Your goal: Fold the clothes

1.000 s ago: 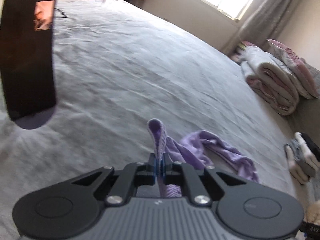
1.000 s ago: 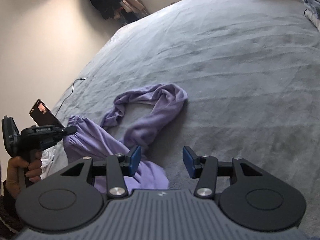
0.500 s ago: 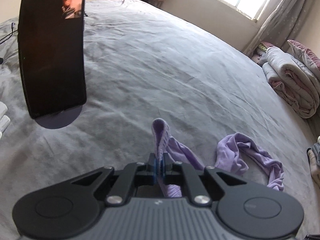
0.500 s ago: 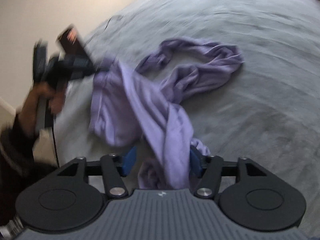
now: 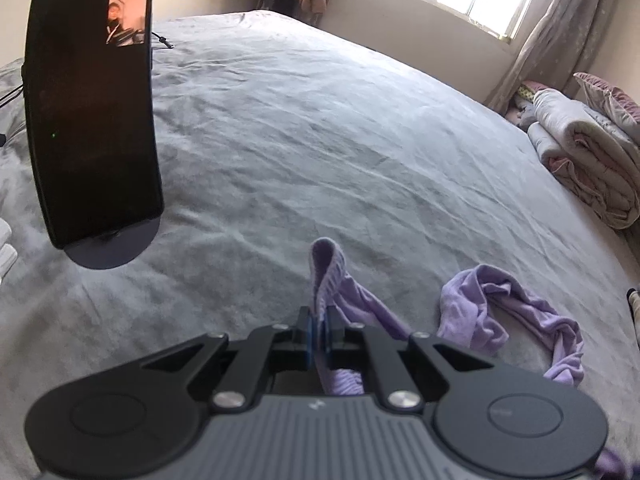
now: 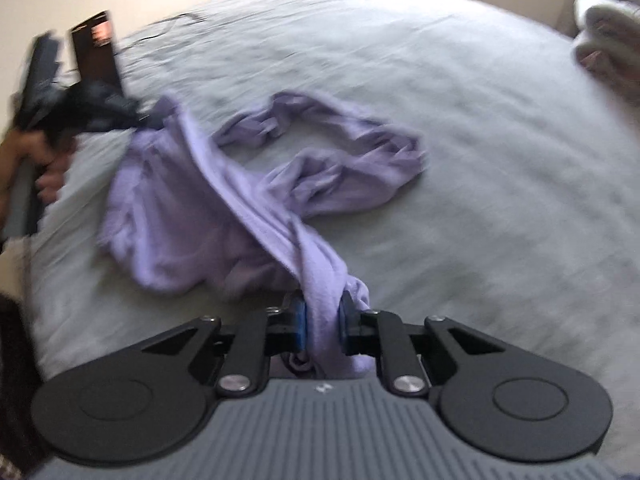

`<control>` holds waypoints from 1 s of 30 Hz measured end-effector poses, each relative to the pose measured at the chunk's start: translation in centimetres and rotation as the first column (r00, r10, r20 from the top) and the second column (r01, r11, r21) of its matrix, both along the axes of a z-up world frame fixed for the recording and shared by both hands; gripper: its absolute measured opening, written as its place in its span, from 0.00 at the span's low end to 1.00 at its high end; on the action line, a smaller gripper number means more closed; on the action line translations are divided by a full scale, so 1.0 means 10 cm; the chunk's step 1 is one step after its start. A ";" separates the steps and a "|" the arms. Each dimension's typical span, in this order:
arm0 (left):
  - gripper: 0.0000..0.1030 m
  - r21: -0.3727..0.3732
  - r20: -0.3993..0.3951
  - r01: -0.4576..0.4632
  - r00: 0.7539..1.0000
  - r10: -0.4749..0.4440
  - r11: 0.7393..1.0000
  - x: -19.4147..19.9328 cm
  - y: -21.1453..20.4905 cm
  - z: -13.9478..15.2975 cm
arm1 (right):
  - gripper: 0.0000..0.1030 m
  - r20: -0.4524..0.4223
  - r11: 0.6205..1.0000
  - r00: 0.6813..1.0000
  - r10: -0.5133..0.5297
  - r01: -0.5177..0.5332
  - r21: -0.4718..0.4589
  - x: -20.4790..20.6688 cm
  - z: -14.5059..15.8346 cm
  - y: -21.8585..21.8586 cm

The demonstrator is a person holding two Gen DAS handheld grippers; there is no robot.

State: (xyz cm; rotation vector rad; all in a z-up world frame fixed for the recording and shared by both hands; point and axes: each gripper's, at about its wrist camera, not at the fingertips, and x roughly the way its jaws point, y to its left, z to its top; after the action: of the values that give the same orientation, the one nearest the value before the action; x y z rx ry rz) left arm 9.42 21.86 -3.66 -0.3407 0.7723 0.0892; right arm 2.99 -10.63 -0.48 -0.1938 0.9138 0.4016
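On the grey bed (image 5: 360, 152) lies a purple garment (image 6: 320, 168), partly lifted. The left gripper (image 5: 319, 330) is clamped on one ribbed edge; the right gripper (image 6: 322, 326) pinches a bunched fold. A phone (image 5: 92, 108) stands mounted at the left gripper.

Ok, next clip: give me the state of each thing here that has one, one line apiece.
Left tool: shut on purple garment.
Right tool: shut on purple garment.
Purple garment: unfolded, bunched and twisted, partly lifted between both tools, the rest lying on the bed.
Phone: upright on its stand, screen on, mostly dark with a small video window.
Blankets: folded, stacked.
Bed: covered, grey sheet wrinkled.
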 end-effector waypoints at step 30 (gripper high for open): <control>0.05 0.023 0.001 -0.003 1.000 0.003 1.000 0.05 -0.02 -0.02 | 0.50 0.090 0.967 0.965 -0.246 0.238 0.089 1.56 0.14 0.42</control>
State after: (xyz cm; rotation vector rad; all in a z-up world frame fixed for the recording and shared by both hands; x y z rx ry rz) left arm 9.96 21.64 -3.88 -0.3201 0.7689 0.1005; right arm 18.57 -6.42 0.92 -0.0295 0.8099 0.1978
